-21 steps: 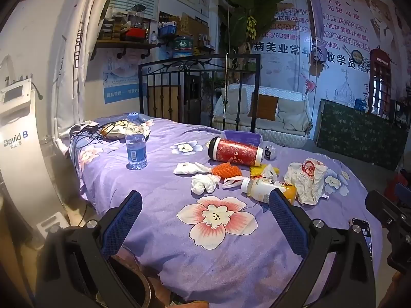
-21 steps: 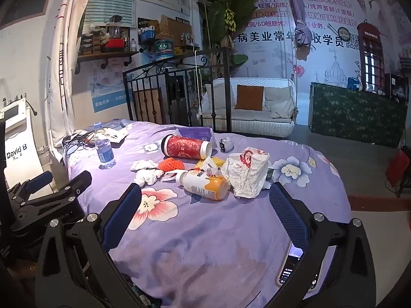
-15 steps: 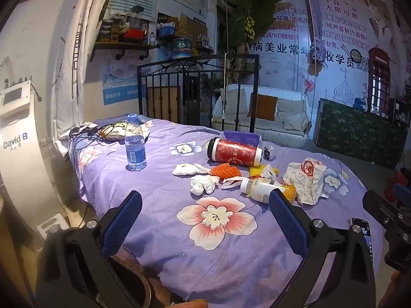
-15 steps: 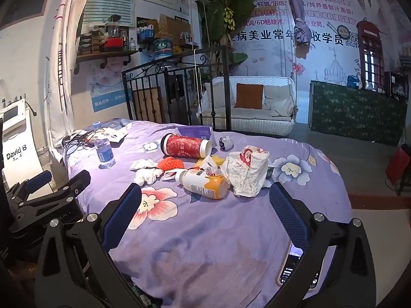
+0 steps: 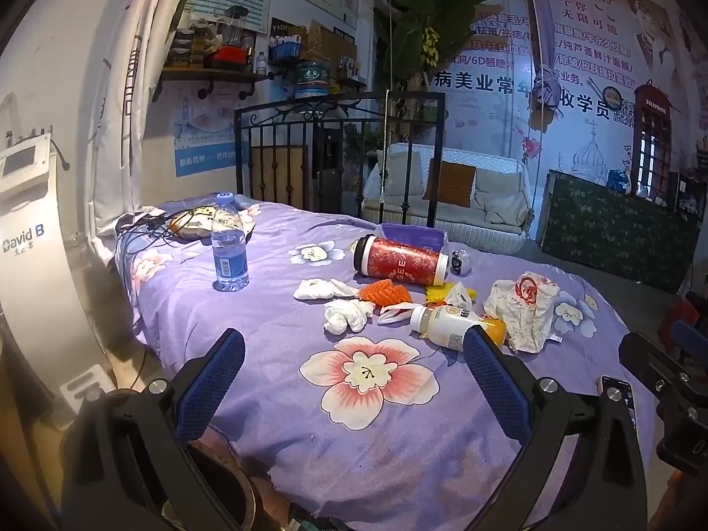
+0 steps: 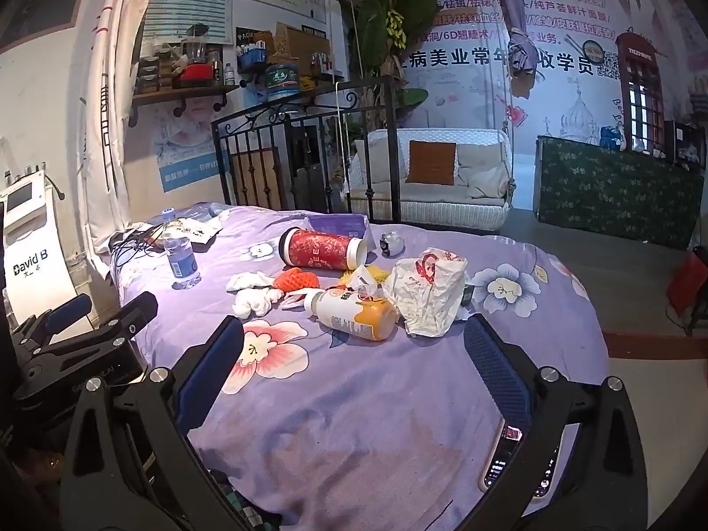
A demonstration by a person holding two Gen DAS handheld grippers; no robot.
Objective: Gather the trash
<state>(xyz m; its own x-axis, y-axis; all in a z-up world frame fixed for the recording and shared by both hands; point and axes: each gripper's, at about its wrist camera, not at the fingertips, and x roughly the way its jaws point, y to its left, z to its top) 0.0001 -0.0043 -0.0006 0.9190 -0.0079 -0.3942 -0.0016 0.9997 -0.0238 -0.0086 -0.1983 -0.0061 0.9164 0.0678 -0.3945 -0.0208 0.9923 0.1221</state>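
Note:
Trash lies in a cluster on the purple flowered bedspread [image 5: 274,336]: a red cup on its side [image 5: 400,261] [image 6: 323,249], a white-and-orange bottle on its side [image 5: 451,325] [image 6: 354,308], a crumpled white paper bag [image 5: 524,309] [image 6: 427,290], white tissues [image 5: 345,314] [image 6: 256,301], an orange wrapper [image 5: 384,292] [image 6: 295,278]. My left gripper [image 5: 354,354] is open and empty, short of the trash. My right gripper [image 6: 354,345] is open and empty, just before the bottle.
A water bottle [image 5: 228,245] stands upright at the left with cables [image 5: 146,230] behind it. A phone [image 6: 515,464] lies at the bed's near right edge. A black metal headboard [image 5: 340,146] is behind, a white machine [image 5: 26,265] at left.
Both grippers have shifted only slightly; the scene sits a touch lower in view. Nothing on the bed has moved.

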